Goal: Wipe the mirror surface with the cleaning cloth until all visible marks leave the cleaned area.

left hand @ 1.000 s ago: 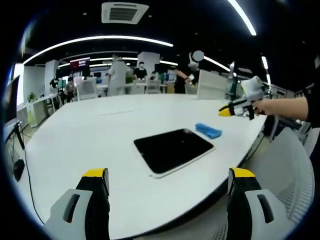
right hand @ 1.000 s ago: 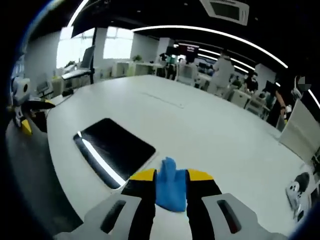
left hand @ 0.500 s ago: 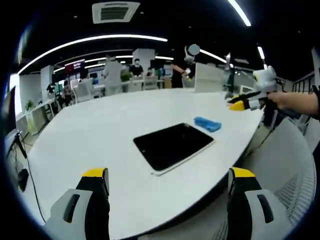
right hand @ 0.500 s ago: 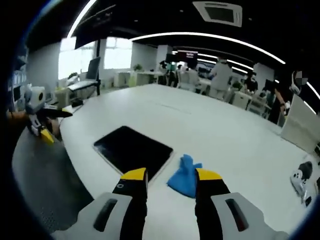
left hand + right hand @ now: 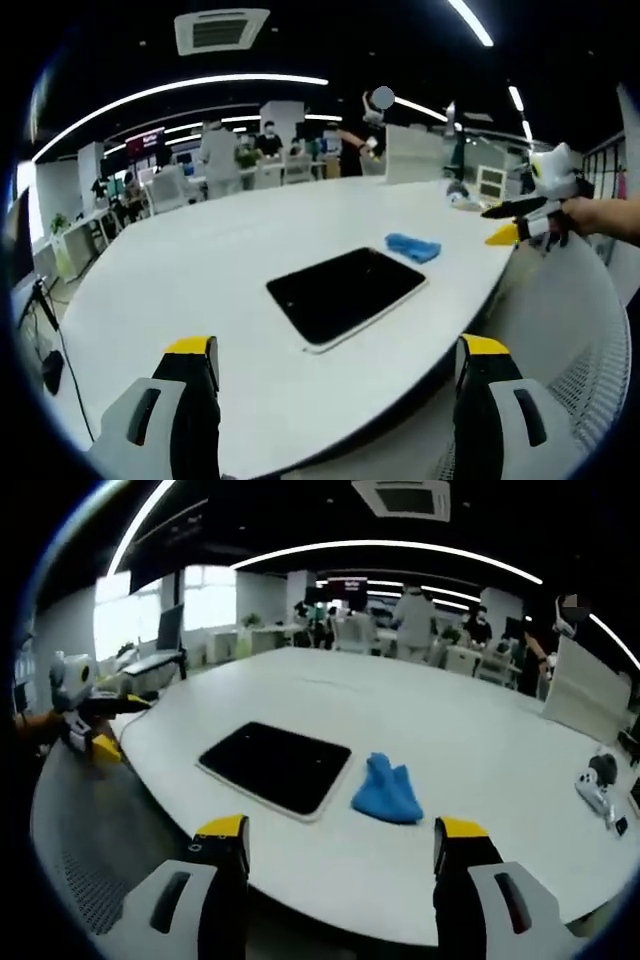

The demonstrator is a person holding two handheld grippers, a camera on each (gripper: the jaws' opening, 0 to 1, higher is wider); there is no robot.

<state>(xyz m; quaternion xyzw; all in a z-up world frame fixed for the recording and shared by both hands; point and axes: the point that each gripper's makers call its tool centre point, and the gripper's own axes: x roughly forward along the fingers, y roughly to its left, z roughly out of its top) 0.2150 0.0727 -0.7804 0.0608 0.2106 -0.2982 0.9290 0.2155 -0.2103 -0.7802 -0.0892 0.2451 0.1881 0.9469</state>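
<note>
Since one second ago the cloth has left the right tool: then it sat pinched between that tool's jaws, now it lies loose on the desk, and the tool stands back beyond the near edge. In the left gripper view the right tool has moved from above the desk to outside its rim. The mirror has not shifted on the desk.

The cloth lies in a crumpled heap just beside one short edge of the mirror, not overlapping it. The mirror lies flat near the desk edge, a dark plate with a pale border; in the left gripper view the mirror shows the cloth at its far right corner. No marks can be made out on the glass at this size.

Right tool: jaws spread wide, holding nothing. Left tool: jaws spread wide, holding nothing, off the near edge; in the right gripper view the left tool hangs beyond the desk's left rim.

Step in hand, as judged: either the wipe is done and the cloth is laid down, or a regrasp is due. If wiping resumes:
- Bring the right tool down over the heap and pinch a thick fold.
- Drag the cloth flat across the glass in overlapping passes.
- Steady the mirror's border with the left tool, as the plate may slide.
- Keep mirror and cloth on the desk.
</note>
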